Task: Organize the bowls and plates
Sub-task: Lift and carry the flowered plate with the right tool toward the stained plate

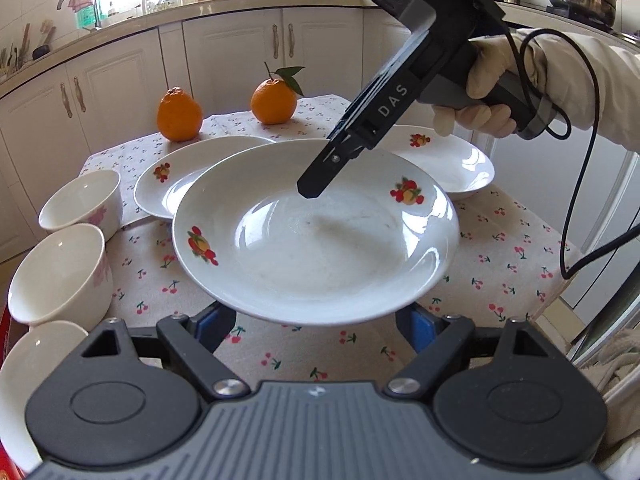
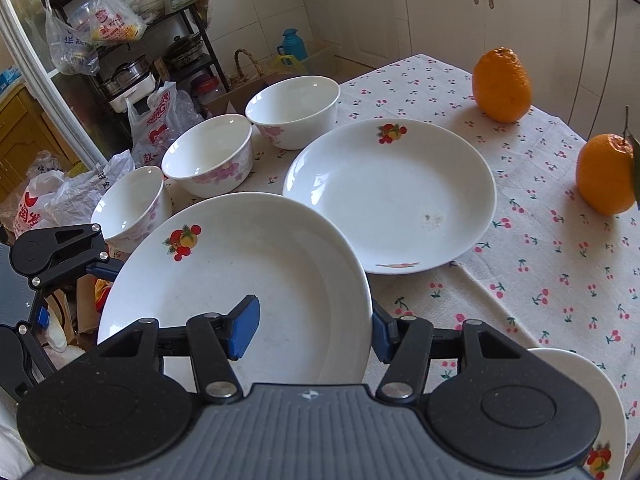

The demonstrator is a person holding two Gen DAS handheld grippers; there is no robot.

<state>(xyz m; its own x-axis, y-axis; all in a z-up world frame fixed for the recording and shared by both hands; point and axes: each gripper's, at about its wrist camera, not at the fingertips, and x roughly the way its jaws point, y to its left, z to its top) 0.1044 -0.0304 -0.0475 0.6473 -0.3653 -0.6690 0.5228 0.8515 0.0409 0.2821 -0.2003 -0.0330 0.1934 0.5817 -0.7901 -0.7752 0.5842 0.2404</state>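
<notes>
A white fruit-print plate (image 1: pixel 316 232) (image 2: pixel 240 288) is held tilted above the cherry-print tablecloth. My right gripper (image 2: pixel 312 330) straddles its rim with one blue pad above and one below; it also shows from the left wrist view (image 1: pixel 310 190). My left gripper (image 1: pixel 316 326) sits at the plate's near edge with its blue pads wide apart under the rim. A second plate (image 1: pixel 176 176) (image 2: pixel 392 196) lies on the table behind it. A third plate (image 1: pixel 448 160) (image 2: pixel 592 412) lies to the right. Three white bowls with pink flowers (image 2: pixel 294 112) (image 2: pixel 210 156) (image 2: pixel 130 204) line the left edge.
Two oranges (image 1: pixel 178 114) (image 1: pixel 274 100) stand at the far end of the table (image 2: pixel 560 264). Kitchen cabinets (image 1: pixel 240 56) run behind it. A shelf rack (image 2: pixel 132 40) with pots and plastic bags stands beside the bowls' edge of the table.
</notes>
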